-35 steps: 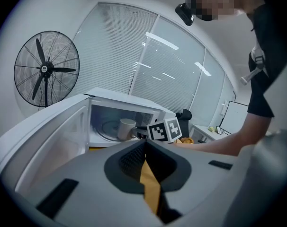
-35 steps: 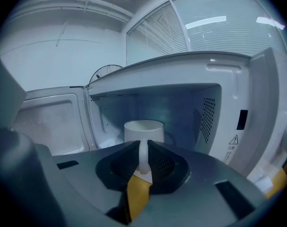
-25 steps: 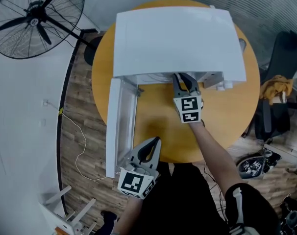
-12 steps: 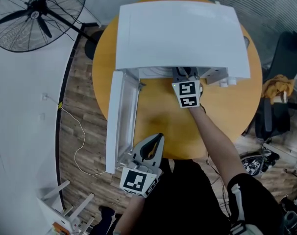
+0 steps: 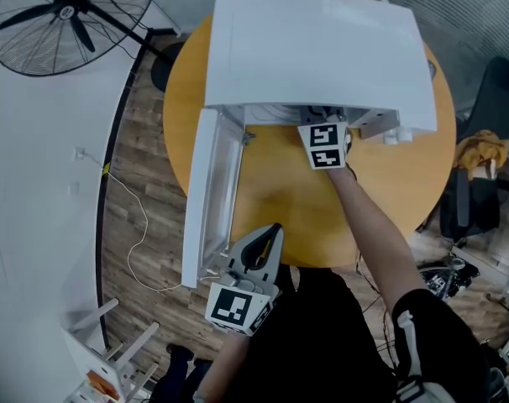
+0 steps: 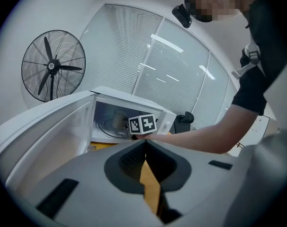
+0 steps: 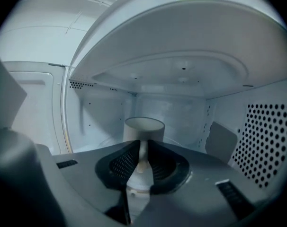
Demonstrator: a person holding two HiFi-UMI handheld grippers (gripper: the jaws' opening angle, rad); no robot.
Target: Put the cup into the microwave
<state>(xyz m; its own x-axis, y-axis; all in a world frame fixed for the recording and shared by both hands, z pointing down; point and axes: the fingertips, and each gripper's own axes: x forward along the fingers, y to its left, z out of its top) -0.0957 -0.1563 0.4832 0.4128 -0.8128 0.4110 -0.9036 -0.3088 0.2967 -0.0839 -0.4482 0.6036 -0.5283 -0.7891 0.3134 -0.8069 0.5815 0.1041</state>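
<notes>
The white microwave (image 5: 322, 49) stands on the round yellow table (image 5: 280, 200), its door (image 5: 212, 191) swung open to the left. My right gripper (image 7: 141, 148) reaches inside the cavity; the head view shows only its marker cube (image 5: 324, 145) at the opening. A pale cup (image 7: 143, 129) stands upright on the turntable. Its handle fills the narrow gap between my right jaws, which have just been opening slightly. The cup (image 6: 119, 119) also shows in the left gripper view. My left gripper (image 5: 274, 229) hangs shut and empty at the table's near edge.
A standing fan (image 5: 65, 15) is at the back left on the wood floor. A dark chair (image 5: 490, 141) with a yellow cloth stands to the right. A white stool (image 5: 95, 351) and a loose cable (image 5: 141, 233) lie at the left.
My right gripper has slid deeper into the microwave; its jaws, visible before, are now hidden under the top. The left gripper has stayed where it was.
</notes>
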